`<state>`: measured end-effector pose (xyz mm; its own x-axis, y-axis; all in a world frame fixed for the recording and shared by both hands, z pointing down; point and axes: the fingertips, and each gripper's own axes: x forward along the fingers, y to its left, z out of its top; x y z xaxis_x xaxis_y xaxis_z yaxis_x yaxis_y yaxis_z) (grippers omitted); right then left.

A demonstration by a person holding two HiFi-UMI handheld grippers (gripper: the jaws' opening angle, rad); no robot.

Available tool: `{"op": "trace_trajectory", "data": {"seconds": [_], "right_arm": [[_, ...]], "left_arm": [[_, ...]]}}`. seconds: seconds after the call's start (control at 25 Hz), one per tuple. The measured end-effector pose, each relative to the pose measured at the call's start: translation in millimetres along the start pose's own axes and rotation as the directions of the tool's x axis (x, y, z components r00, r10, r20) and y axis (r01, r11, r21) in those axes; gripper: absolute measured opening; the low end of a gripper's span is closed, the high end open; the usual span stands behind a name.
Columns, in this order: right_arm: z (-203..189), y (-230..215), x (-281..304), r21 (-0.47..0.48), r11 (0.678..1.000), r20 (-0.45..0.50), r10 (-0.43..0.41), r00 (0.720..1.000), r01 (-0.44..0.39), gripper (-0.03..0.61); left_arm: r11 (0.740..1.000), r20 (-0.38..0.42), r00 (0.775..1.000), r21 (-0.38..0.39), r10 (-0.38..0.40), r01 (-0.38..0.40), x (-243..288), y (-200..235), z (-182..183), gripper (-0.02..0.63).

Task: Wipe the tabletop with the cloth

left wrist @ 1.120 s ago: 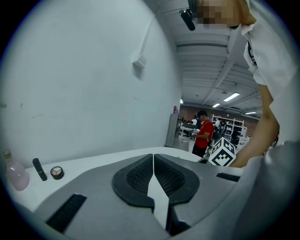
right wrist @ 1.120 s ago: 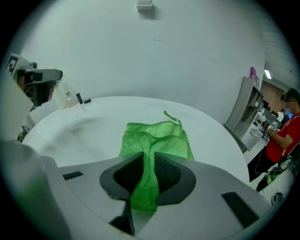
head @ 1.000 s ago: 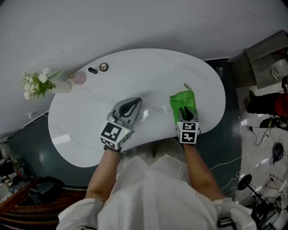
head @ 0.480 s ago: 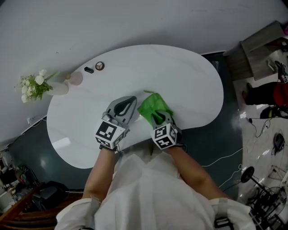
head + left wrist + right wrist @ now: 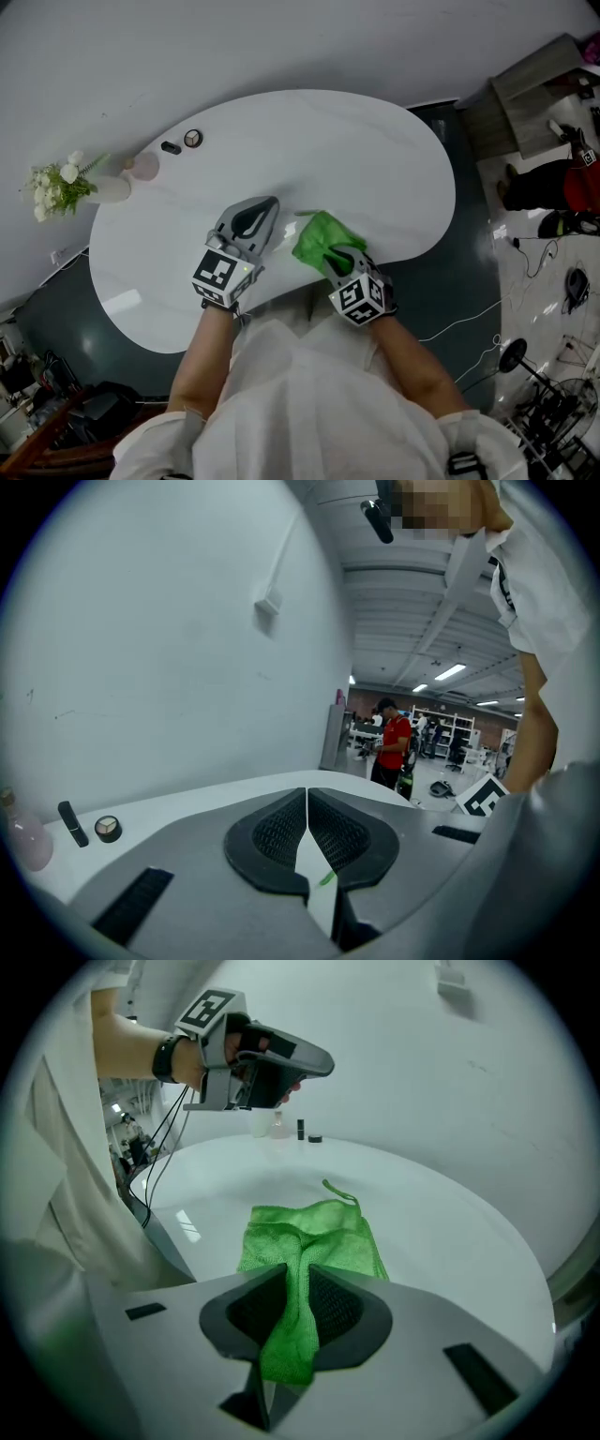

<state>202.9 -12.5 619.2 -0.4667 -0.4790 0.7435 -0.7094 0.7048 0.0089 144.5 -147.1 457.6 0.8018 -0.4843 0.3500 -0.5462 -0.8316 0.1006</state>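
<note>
Right claw [image 5: 298, 1288] is clenched on a bunched edge of the green cloth [image 5: 314, 1227] — the rest fans out ahead of its tips, flat on the white table [image 5: 375, 159] near the front edge. Left claw [image 5: 262, 208] — jaws pressed together, empty — hovers just left of the cloth. Most bare tabletop lies beyond both.

Plain white wall [image 5: 281, 37] filled upper part of head view. Dark glossy floor [image 5: 473, 253] showed at right and lower left, thin cables [image 5: 459, 326] trailing across it. Grey cabinet [image 5: 530, 103] stood at upper right. In left gripper view, ceiling strip lights [image 5: 451, 672] glowed right of centre, above distant shelves [image 5: 450, 726].
</note>
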Motion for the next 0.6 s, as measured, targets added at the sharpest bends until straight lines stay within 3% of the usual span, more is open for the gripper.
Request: {"op": "trace_trajectory", "data": {"seconds": [0.16, 0.32, 0.48, 0.6], "right_arm": [[-31.0, -37.1, -25.1, 0.097, 0.991, -0.021, -0.095, 0.995, 0.097, 0.069], [-70.7, -83.0, -54.2, 0.203, 0.957, -0.062, -0.200, 0.978, 0.209, 0.069], [-113.4, -135.4, -90.3, 0.312, 0.886, -0.123, -0.320, 0.939, 0.343, 0.069], [-146.2, -176.7, -116.0, 0.387, 0.804, -0.176, -0.415, 0.893, 0.451, 0.069]], "left_arm": [[1.000, -0.002, 1.000, -0.008, -0.006, 0.006, 8.1, -3.1, 0.9, 0.018], [1.000, -0.001, 1.000, -0.007, -0.015, 0.015, 18.2, -7.0, 4.0, 0.018], [1.000, 0.003, 1.000, -0.003, -0.021, 0.021, 26.5, -11.0, 9.0, 0.018], [1.000, 0.002, 1.000, 0.000, -0.018, 0.018, 30.4, -12.9, 12.2, 0.018]]}}
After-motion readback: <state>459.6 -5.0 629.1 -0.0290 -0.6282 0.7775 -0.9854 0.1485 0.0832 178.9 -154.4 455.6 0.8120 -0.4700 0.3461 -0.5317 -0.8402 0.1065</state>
